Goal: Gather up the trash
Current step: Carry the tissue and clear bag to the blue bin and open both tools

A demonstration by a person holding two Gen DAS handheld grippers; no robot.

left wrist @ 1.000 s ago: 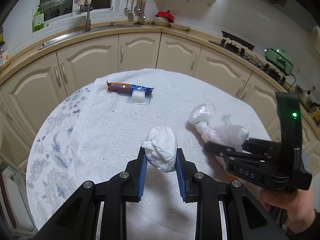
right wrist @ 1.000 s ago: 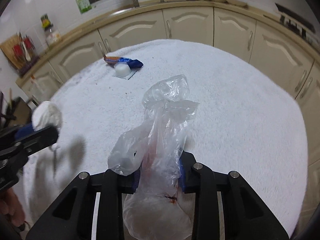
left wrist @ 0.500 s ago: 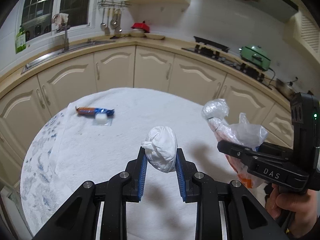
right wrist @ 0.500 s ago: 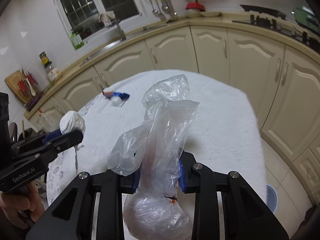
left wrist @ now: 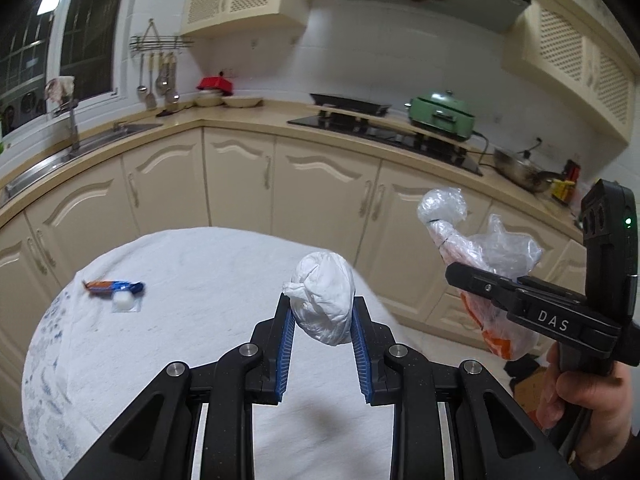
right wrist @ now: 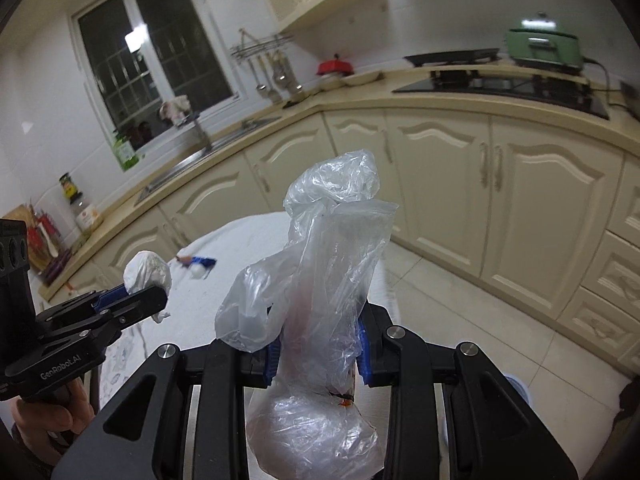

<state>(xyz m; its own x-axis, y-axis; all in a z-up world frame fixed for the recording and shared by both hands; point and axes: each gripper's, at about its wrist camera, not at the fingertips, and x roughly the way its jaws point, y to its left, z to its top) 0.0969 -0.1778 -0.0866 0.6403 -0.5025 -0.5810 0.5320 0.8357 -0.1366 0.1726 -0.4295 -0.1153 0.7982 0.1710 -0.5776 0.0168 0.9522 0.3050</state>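
While both grippers hang above the table with loads, the collecting looks partly done and no bin shows.

Left gripper: the left gripper point(left wrist: 322, 322) has its blue pads point(left wrist: 285, 350) pressed on either side of a white wad point(left wrist: 324, 304), a knotted ball of white bag or tissue, held clear of the table point(left wrist: 208, 264).

Right gripper: the right gripper point(right wrist: 318, 346) pinches a clear bag point(right wrist: 320, 280) around its middle; the bag's neck stands up above the fingers and its full bottom sags below them. Something orange shows through the plastic low down.

Side by side: in the left view the right gripper point(left wrist: 516, 300) and the clear bag point(left wrist: 480, 256) sit to the right, past the table edge and in front of the cabinets; a hand point(left wrist: 580, 392) grips its handle. In the right view the left gripper point(right wrist: 120, 308) and the wad point(right wrist: 146, 272) show at lower left.

Picked up: two items, one per gripper, both off the cloth.

Still lying: a wrapper point(left wrist: 114, 287), orange and blue, on the far left of the table, with a small white lump point(left wrist: 125, 302) on a clear square just beside it.

Left to do, by judgement: drop both loads somewhere, then fetch the wrapper and the lump.

Drop place: cannot tell; a pale round shape sits on the floor at the right edge of the right view, too cut off to name.

Risk: the clear bag is slack and slippery, so its heavy end could slide through the pinch.
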